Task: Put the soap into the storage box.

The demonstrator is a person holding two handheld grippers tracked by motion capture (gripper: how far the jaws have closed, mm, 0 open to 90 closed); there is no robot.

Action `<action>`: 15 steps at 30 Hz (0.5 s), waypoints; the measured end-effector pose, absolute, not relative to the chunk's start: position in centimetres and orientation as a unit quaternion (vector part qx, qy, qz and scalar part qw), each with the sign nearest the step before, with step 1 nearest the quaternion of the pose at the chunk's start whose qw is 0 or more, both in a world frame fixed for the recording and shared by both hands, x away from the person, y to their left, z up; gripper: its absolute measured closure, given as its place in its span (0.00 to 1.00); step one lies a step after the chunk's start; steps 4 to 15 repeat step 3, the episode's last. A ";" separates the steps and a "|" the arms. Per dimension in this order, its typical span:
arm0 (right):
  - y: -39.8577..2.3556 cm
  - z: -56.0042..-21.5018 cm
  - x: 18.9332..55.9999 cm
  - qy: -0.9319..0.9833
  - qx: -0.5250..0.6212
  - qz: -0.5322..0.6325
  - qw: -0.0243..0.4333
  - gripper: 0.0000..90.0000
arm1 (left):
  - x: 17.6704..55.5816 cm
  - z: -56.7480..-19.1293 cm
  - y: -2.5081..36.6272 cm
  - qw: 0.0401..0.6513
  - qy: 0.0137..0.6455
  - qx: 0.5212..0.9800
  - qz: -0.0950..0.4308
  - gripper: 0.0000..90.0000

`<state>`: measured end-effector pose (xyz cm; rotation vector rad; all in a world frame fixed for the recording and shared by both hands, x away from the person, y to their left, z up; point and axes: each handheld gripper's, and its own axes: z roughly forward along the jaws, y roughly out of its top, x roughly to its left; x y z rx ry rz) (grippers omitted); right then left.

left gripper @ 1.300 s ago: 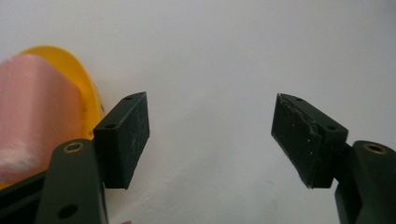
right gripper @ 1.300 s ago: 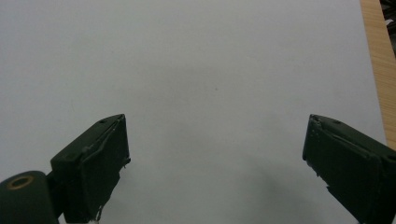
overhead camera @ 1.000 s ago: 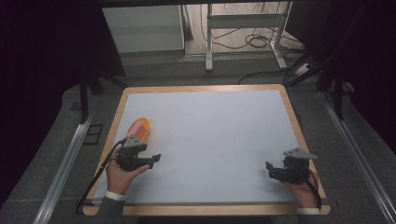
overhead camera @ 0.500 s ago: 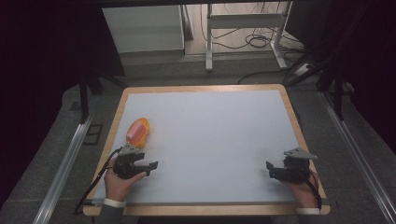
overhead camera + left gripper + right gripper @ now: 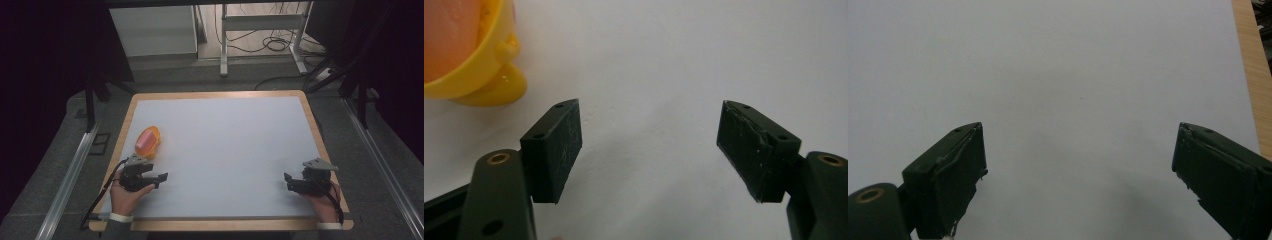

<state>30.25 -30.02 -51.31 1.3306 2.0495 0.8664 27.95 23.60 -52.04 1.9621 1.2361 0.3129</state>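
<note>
The left tongs (image 5: 159, 179) stand wide with nothing between the pads; their jaws have just been opening further, and in the left gripper view the left tongs (image 5: 649, 150) frame bare white surface. They rest low near the worktop's front left corner, held by the person's left hand (image 5: 125, 192), jaws pointing toward about 3 o'clock in the high view. Just beyond them, at about 11 o'clock from the tongs, lies the orange cup (image 5: 147, 141), near but apart from them; it sits close to the left wooden edge of the worktop (image 5: 225, 150). In the left gripper view the orange cup (image 5: 469, 50) shows at the upper left as a yellow-orange rim with a small lug, its inside pinkish orange, clear of the left pad. The right tongs (image 5: 288, 181) are also spread wide and hold nothing, near the front right corner in the right hand (image 5: 322, 200), jaws pointing toward about 9 o'clock in the high view. The right gripper view shows the right tongs (image 5: 1078, 170) over plain white surface, with a strip of the wooden border at the right, near 2 o'clock.
</note>
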 end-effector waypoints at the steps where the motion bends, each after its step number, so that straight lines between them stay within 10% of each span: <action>1: -30.0 -51.3 30.2 0.760 0.494 0.322 0.272 0.08 | 28.0 -52.0 23.6 0.390 0.485 0.773 0.122 0.30; 15: -30.0 -51.2 30.2 0.760 0.493 0.324 0.273 0.08 | 27.9 -52.0 23.6 0.390 0.489 0.771 0.120 0.30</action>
